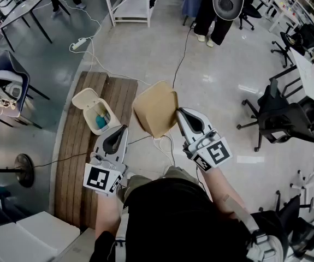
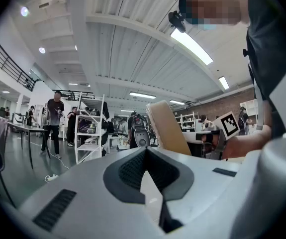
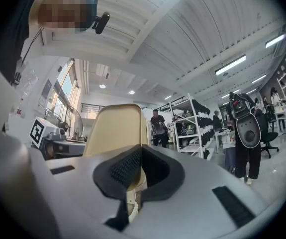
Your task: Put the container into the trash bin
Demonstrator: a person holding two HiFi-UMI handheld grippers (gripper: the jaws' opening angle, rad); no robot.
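In the head view my right gripper is shut on the edge of a tan, box-shaped container, held tilted in the air above the floor. The right gripper view shows the container standing up between the pads of that gripper. A small cream trash bin with its lid flipped open stands on a wooden bench, left of the container; something teal lies inside. My left gripper hovers just right of the bin, shut with nothing in it. The left gripper view has the container beyond that gripper.
A white cable runs over the floor under the container. Black office chairs stand at the right, a white shelf and a standing person at the back. White boxes sit by the bench's near end.
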